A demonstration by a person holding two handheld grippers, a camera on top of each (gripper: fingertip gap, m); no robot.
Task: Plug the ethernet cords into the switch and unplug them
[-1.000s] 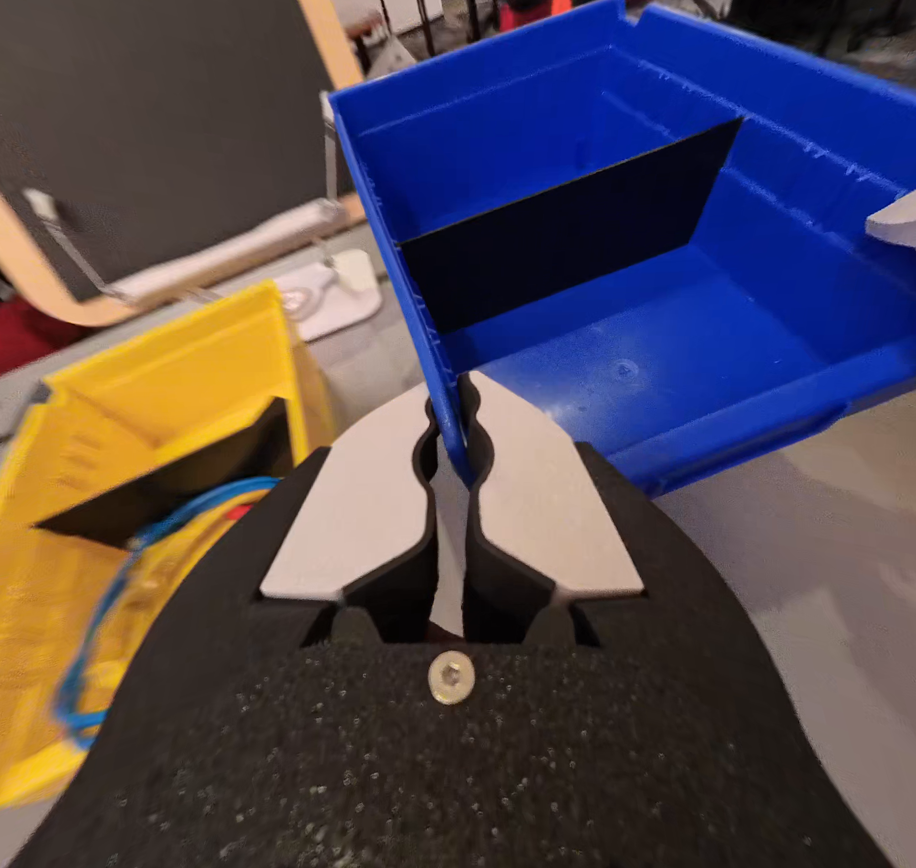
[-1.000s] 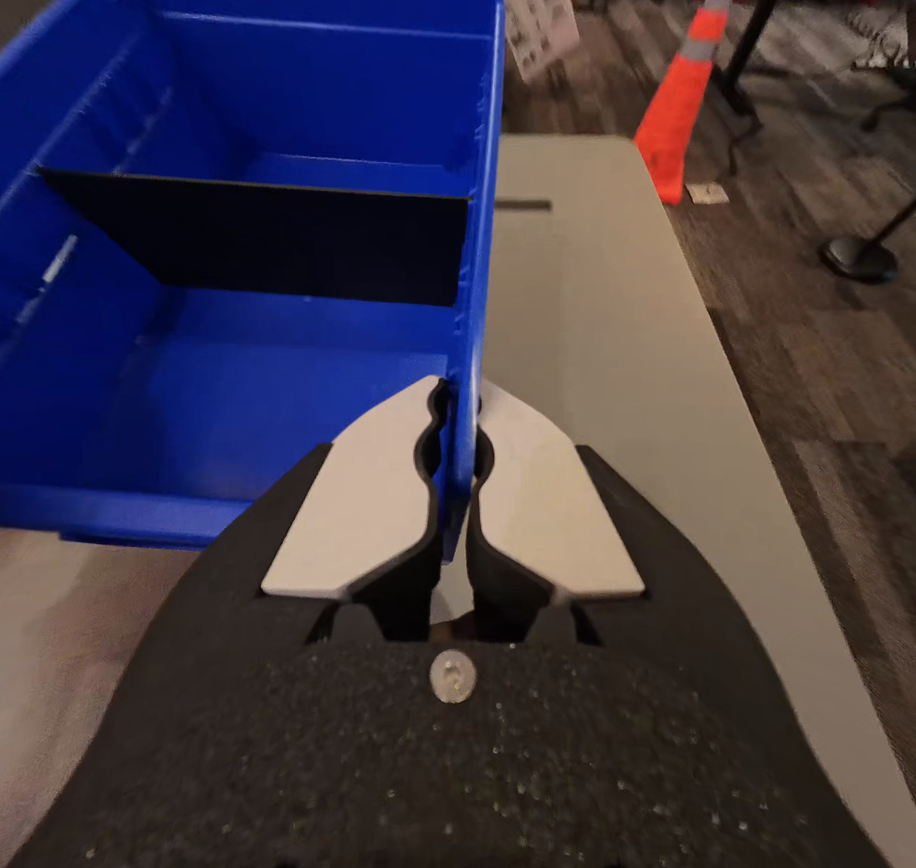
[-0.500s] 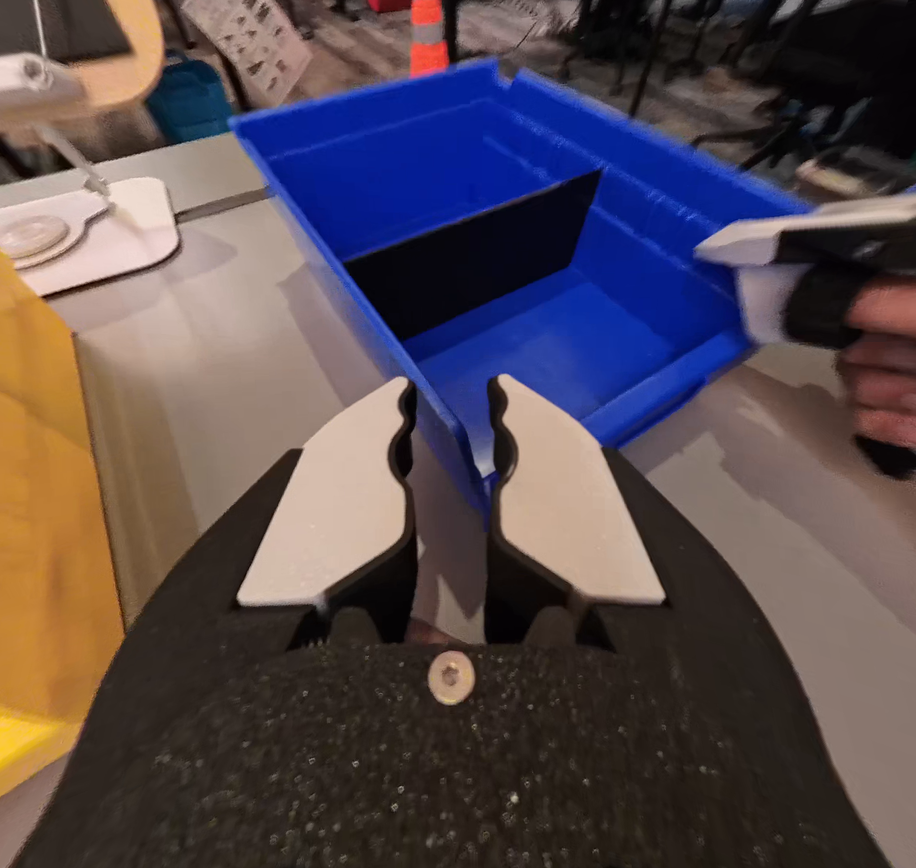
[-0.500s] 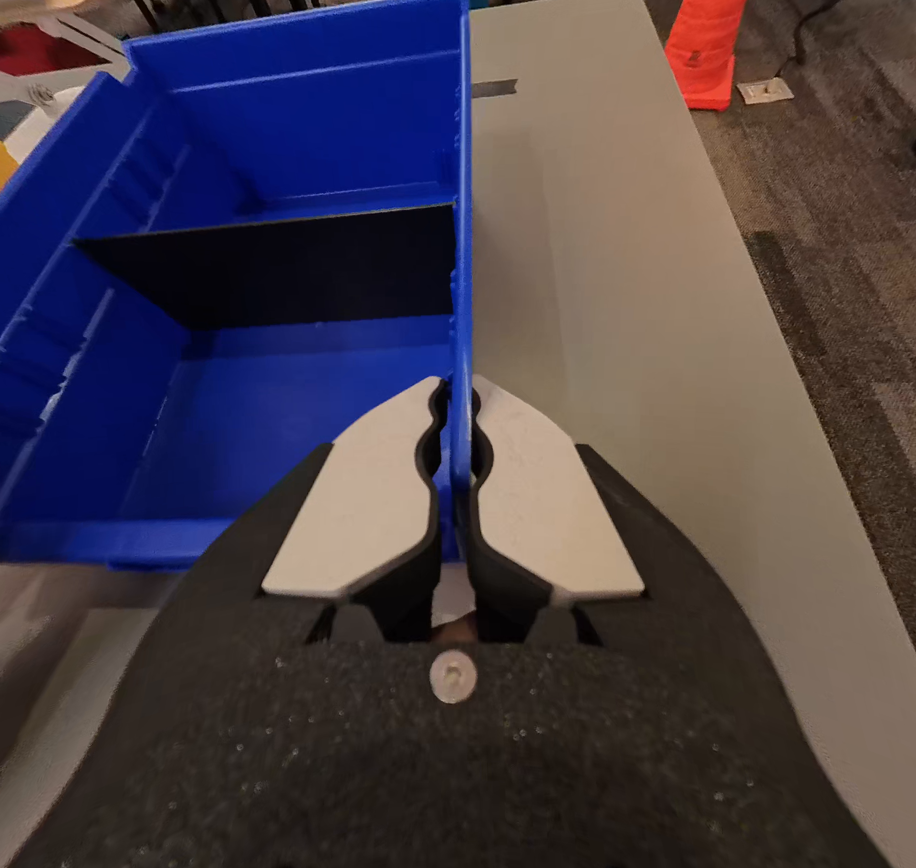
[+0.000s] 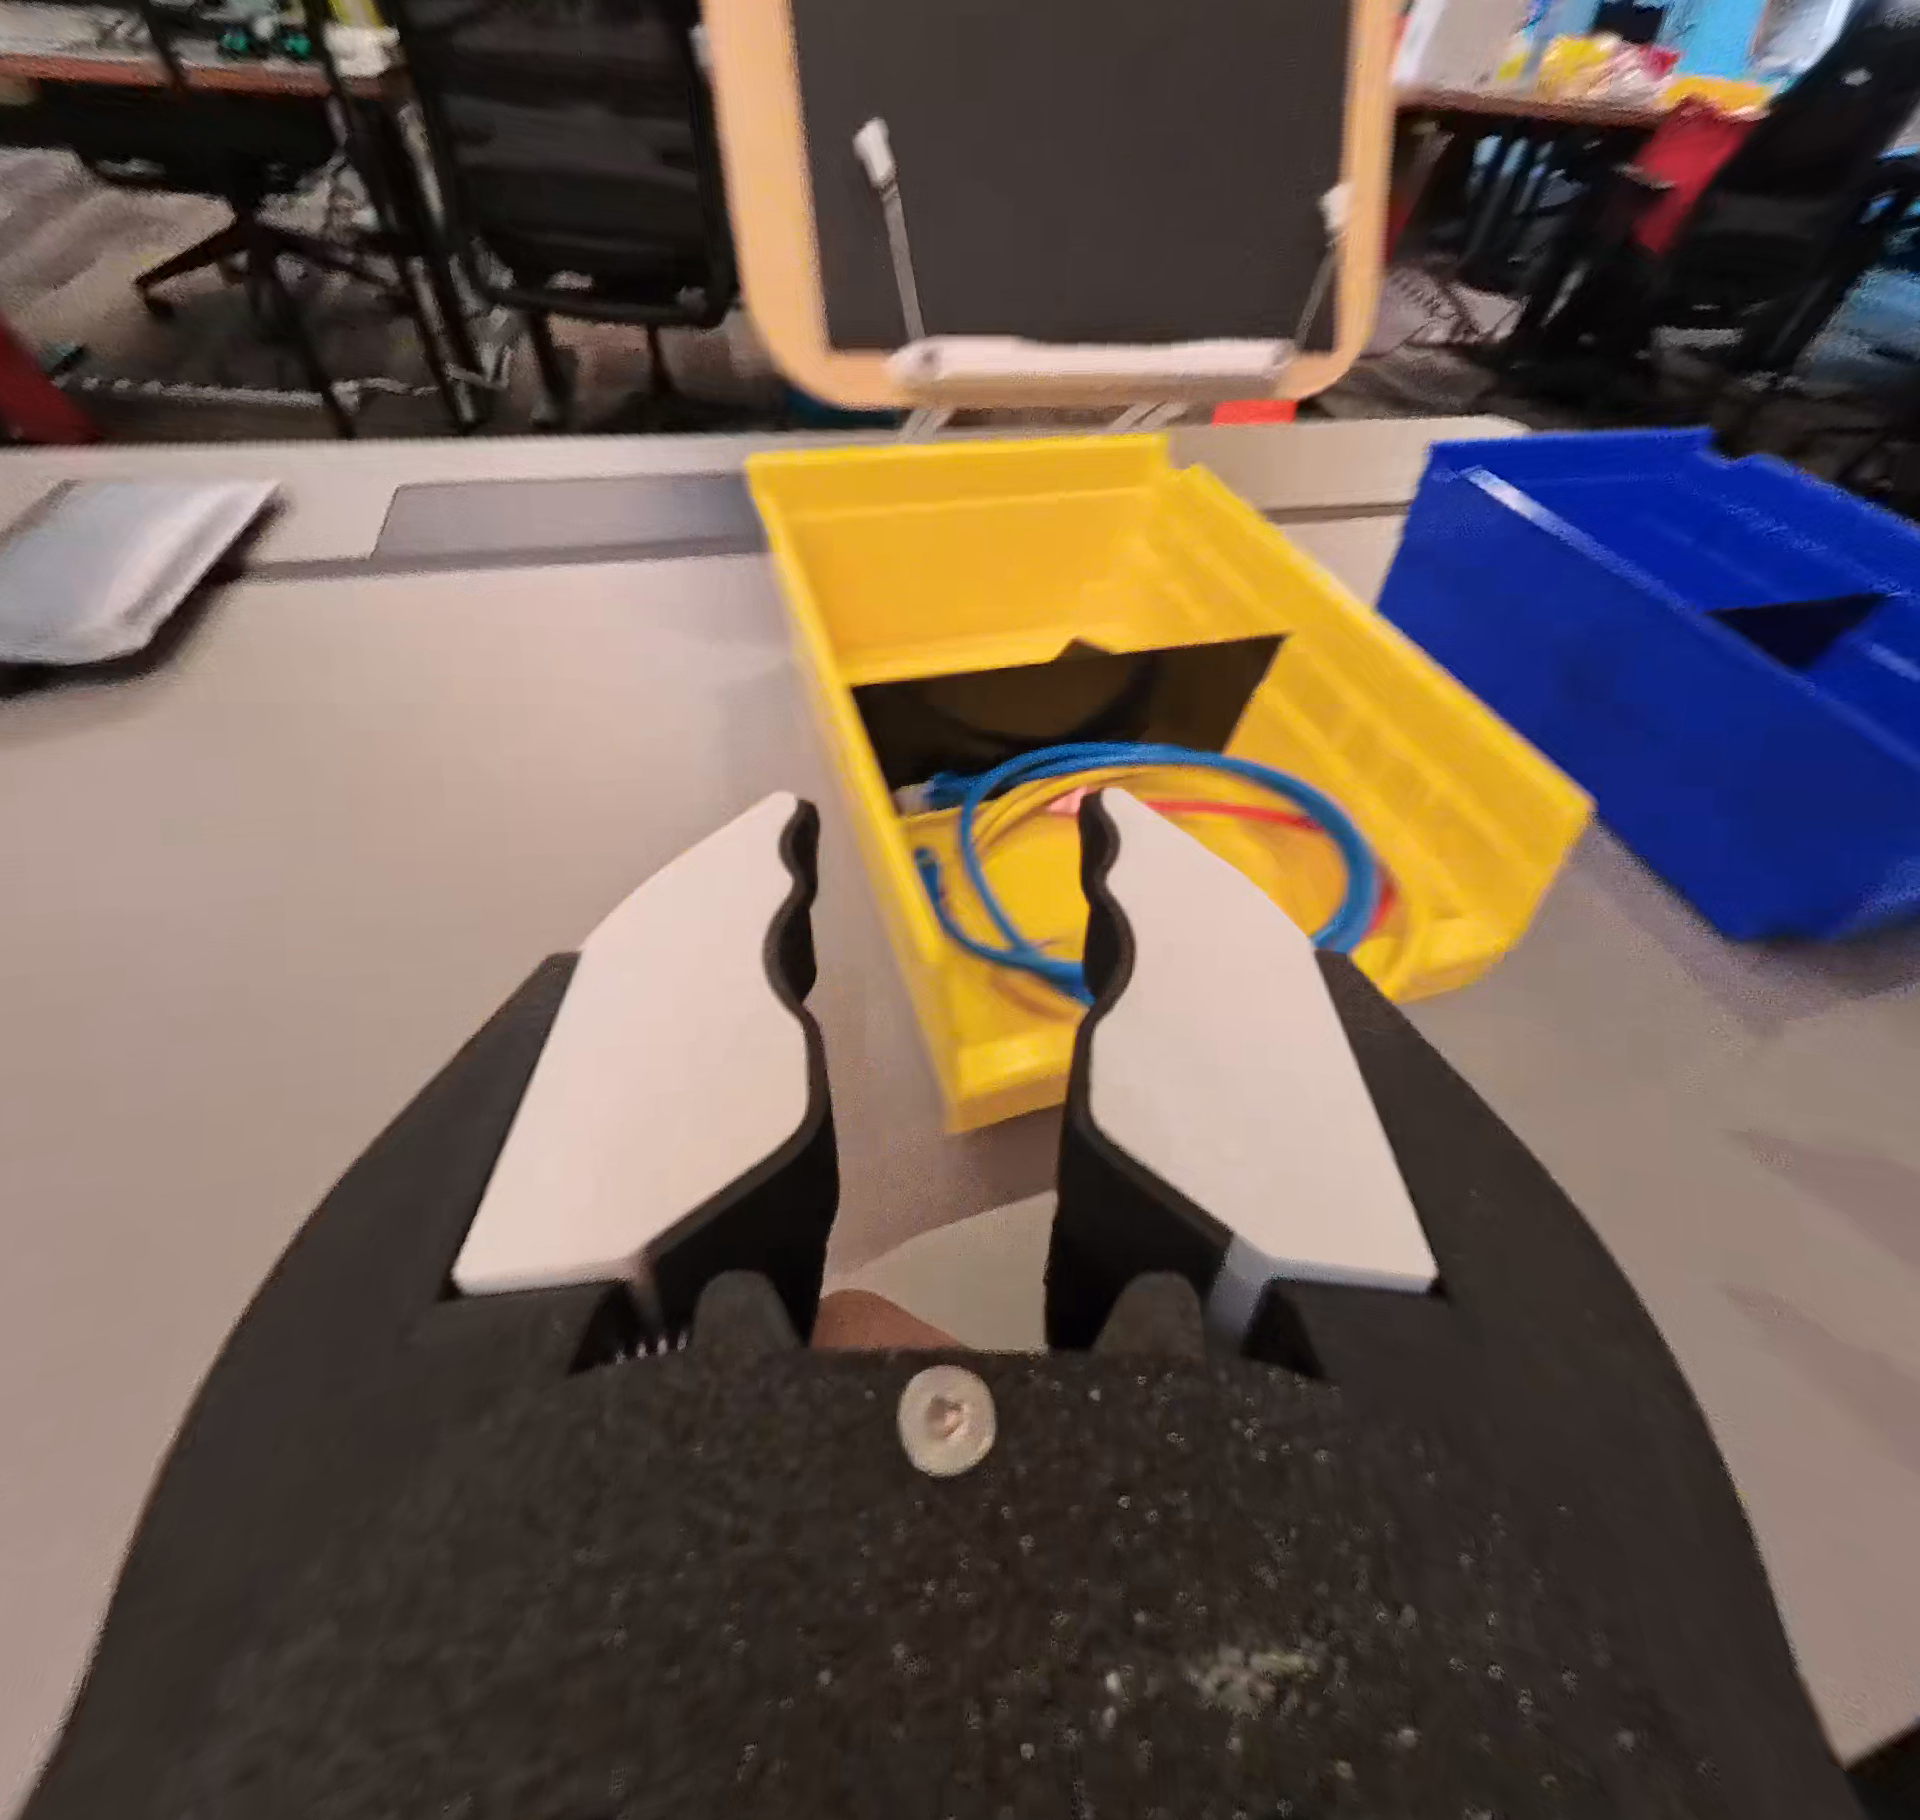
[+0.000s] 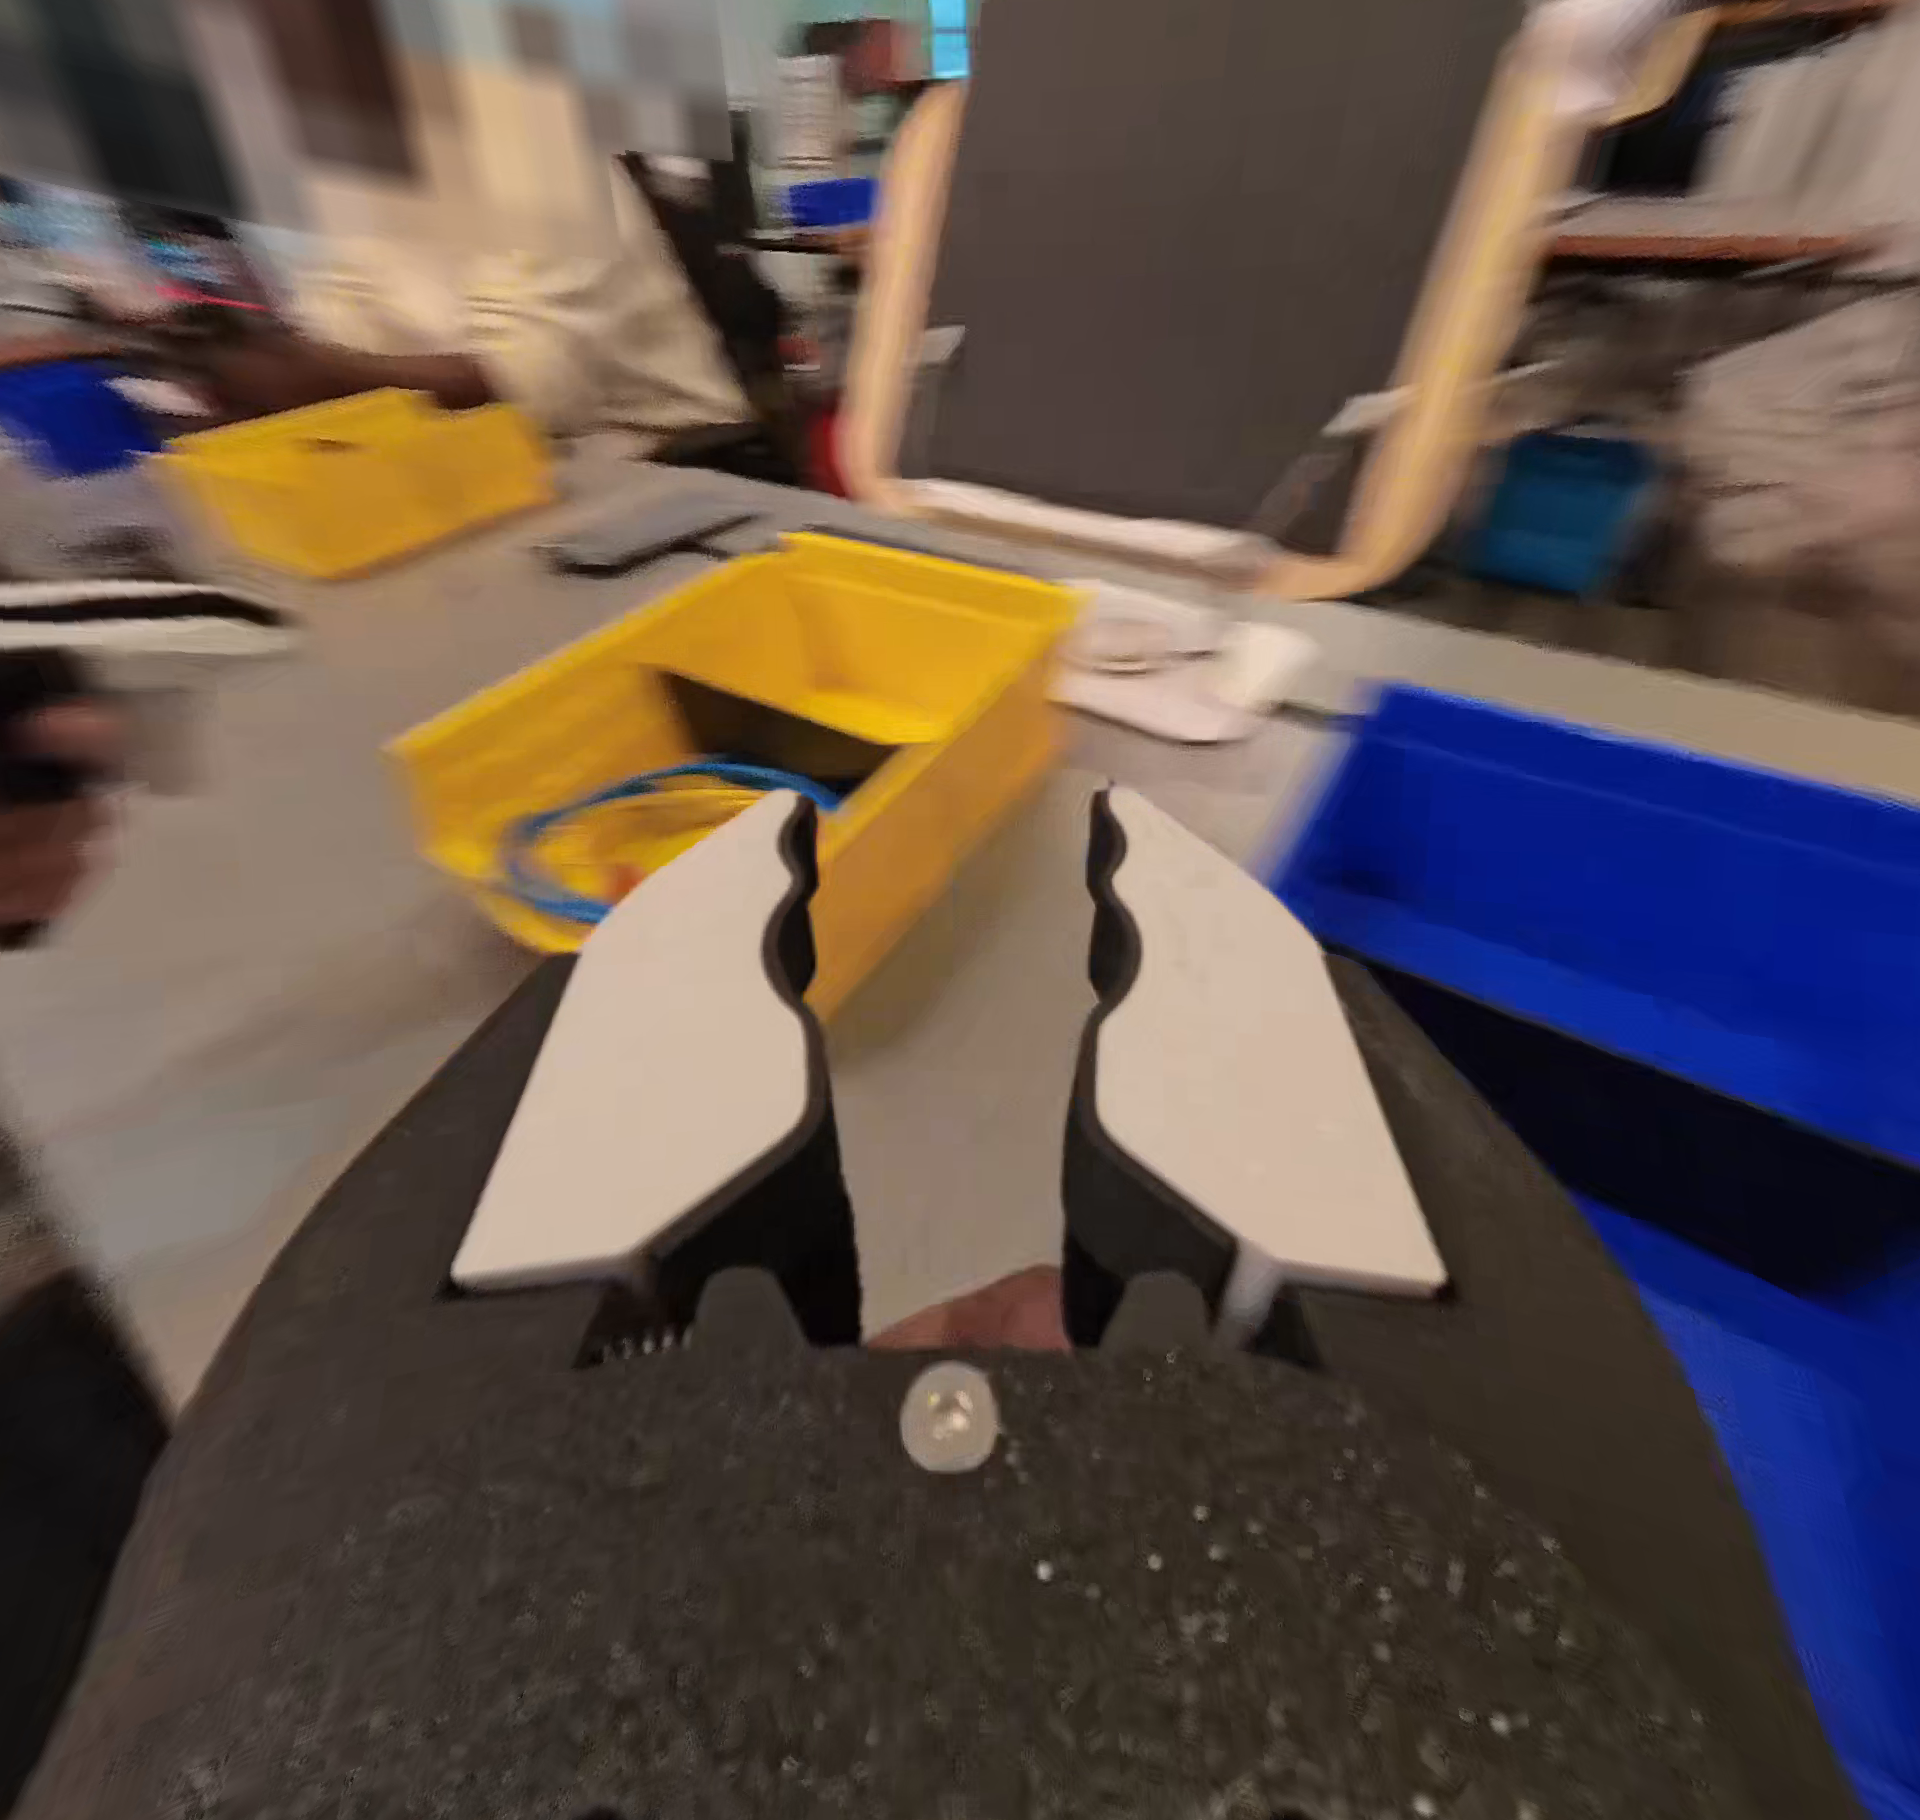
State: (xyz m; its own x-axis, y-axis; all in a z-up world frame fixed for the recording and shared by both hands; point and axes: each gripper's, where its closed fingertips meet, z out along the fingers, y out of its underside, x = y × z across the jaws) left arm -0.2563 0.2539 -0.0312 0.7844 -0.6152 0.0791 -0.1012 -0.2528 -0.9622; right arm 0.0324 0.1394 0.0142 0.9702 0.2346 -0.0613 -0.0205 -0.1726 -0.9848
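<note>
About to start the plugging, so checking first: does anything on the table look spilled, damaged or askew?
Nothing stands out. The coiled blue ethernet cord lies inside the yellow plastic bin, the blue plastic bin sits upright beside it, and both grippers are open, holding nothing.

Yellow bin (image 5: 1351, 731) taken as reference; it is solid bright yellow with a black divider panel (image 5: 1049, 705) across its interior. Inside it, nearer than the divider: a blue cord (image 5: 1340, 835) coiled in loops, a thin red cord (image 5: 1247, 814) beside it, and a yellow cord, hard to separate from the bin floor. To the right of the yellow bin: a blue bin (image 5: 1662, 690), uniform deep blue, with a black divider. The table (image 5: 416, 783) under the yellow bin is plain pale grey. Behind the yellow bin: a dark grey panel (image 5: 1060, 108) framed in light tan wood. Both grippers, left gripper (image 5: 945, 820) and right gripper (image 6: 951, 814), show light grey fingers edged in black on speckled black bodies.
</note>
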